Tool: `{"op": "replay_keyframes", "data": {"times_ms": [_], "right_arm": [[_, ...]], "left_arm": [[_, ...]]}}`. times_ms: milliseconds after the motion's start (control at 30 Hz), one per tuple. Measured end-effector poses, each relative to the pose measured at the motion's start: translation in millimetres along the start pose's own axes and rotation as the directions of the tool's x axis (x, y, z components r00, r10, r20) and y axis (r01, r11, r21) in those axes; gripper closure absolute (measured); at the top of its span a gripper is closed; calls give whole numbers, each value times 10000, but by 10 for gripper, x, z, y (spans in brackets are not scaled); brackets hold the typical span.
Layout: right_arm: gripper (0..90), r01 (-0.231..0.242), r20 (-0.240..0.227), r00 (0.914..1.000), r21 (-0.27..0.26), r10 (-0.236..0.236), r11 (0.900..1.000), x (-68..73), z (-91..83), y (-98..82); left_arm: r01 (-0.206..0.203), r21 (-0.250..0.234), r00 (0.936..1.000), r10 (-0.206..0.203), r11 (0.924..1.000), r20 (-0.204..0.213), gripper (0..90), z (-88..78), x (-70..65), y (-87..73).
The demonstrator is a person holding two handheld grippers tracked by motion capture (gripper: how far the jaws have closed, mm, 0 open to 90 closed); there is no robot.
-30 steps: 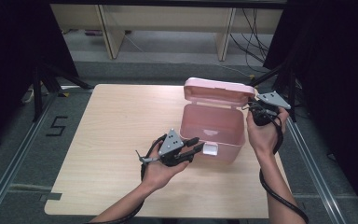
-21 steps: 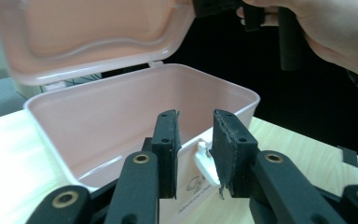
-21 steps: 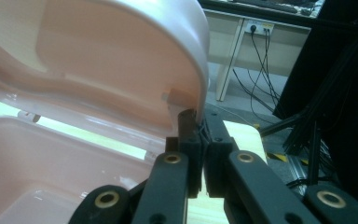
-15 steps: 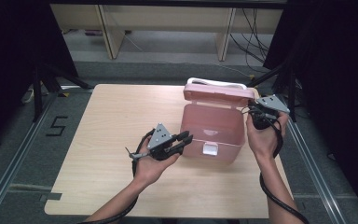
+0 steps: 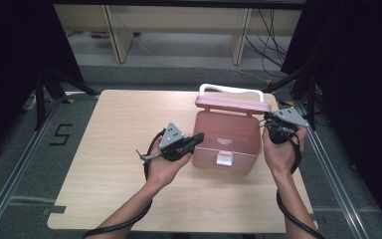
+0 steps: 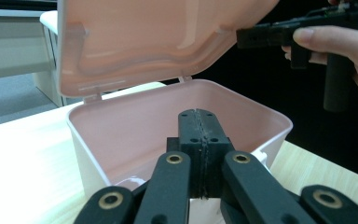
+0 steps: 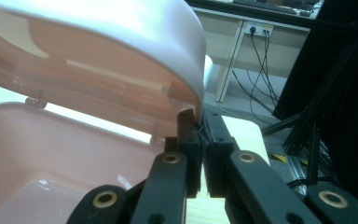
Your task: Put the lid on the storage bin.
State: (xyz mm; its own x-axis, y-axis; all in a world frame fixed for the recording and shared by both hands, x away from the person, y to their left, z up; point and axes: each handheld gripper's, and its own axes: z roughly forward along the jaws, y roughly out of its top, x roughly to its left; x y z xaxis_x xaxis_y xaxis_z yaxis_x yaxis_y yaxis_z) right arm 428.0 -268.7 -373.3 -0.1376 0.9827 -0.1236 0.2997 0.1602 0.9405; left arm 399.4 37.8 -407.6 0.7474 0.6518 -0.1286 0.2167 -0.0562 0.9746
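Observation:
A pink plastic box [image 5: 226, 137] stands at the right middle of the wooden table [image 5: 104, 149], with a white latch on its front. Its lid [image 5: 232, 103], which carries a white handle [image 5: 231, 90], is swung up on the rear hinges. The box [image 6: 135, 135] looks empty inside. My right gripper [image 5: 268, 121] is shut on the lid's right edge, and its jaws pinch the rim of the lid [image 7: 121, 32]. My left gripper [image 5: 197, 138] hovers by the box's front left wall. Its jaws have just been closing and now meet with nothing between them [image 6: 199, 114].
The box sits close to the table's right edge. Black frame legs [image 5: 49, 84] stand at both sides of the table. A pale shelf unit [image 5: 179, 20] and cables lie beyond the far edge. The table's left half is bare wood.
The lid has swung up from nearly shut to open, with the right gripper on its edge. The left gripper has drawn back from the front latch, risen a little, and its jaws have closed.

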Motion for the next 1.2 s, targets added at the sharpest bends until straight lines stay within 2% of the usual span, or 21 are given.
{"op": "replay_keyframes", "data": {"times_ms": [200,233,300,333,400,467,500,633,667,700,733,833,867,900,933,1000,1067,1100,1133,1167,1200], "right_arm": [[877,-198,10,9998,42,198,9998,21,-24,-31],[876,-10,-78,10000,20,10,10000,5,-23,-34],[874,-269,-27,9996,133,270,9995,22,-42,-49],[874,-54,-64,10000,39,54,10000,6,-38,-56],[872,13,-84,10000,16,-13,10000,7,-44,-66],[871,-292,-41,9996,48,292,9996,32,-61,-88],[870,-189,-91,9998,181,190,9997,24,-68,-90],[868,-30,-118,9999,64,30,10000,16,-74,-121],[867,-236,-122,9996,130,237,9996,31,-85,-130],[867,-41,-193,9998,138,43,9999,16,-89,-136],[866,-263,-195,9995,88,265,9996,30,-86,-149],[864,-265,-211,9994,83,267,9996,32,-94,-178],[864,-115,-182,9998,110,117,9999,24,-98,-185],[863,-367,-220,9991,231,372,9991,40,-109,-194],[863,-144,-268,9995,186,149,9997,22,-108,-200],[862,-357,-248,9990,206,362,9991,42,-106,-216],[859,-146,-257,9996,249,152,9996,27,-106,-230],[858,-504,-252,9984,359,513,9981,52,-112,-241],[857,-261,-305,9992,299,271,9992,35,-100,-252],[854,-459,-265,9986,336,468,9984,47,-106,-267],[852,-212,-289,9993,382,223,9990,29,-99,-277]], "left_arm": [[23,-167,10000,-24,9999,-46,899,47,26,83],[50,-217,10000,-51,9998,-49,899,51,35,94],[119,-304,9999,-121,9995,-80,899,63,51,113],[133,-323,9998,-137,9994,-111,899,70,58,120],[99,-307,9998,-104,9995,-145,899,81,61,133],[93,-302,9998,-98,9995,-158,899,89,59,139],[92,-312,9998,-97,9995,-176,899,93,59,140],[107,-293,9998,-112,9995,-183,899,105,61,137],[101,-290,9998,-106,9995,-179,899,107,61,136],[106,-289,9998,-111,9995,-177,899,108,61,135],[103,-287,9998,-108,9995,-179,899,109,61,135],[86,-265,9998,-91,9996,-192,899,113,62,136],[65,-241,9998,-70,9997,-196,899,115,64,136],[65,-234,9998,-70,9997,-195,899,117,64,135],[89,-232,9998,-94,9997,-199,899,121,63,134],[64,-194,9998,-68,9998,-203,899,125,68,129],[55,-176,9998,-58,9998,-207,899,129,70,122],[99,-175,9997,-103,9998,-226,899,131,70,118],[85,-155,9997,-88,9998,-240,899,132,74,116],[77,-143,9997,-80,9999,-249,899,133,78,114],[69,-129,9997,-72,9999,-252,899,136,82,111]]}}
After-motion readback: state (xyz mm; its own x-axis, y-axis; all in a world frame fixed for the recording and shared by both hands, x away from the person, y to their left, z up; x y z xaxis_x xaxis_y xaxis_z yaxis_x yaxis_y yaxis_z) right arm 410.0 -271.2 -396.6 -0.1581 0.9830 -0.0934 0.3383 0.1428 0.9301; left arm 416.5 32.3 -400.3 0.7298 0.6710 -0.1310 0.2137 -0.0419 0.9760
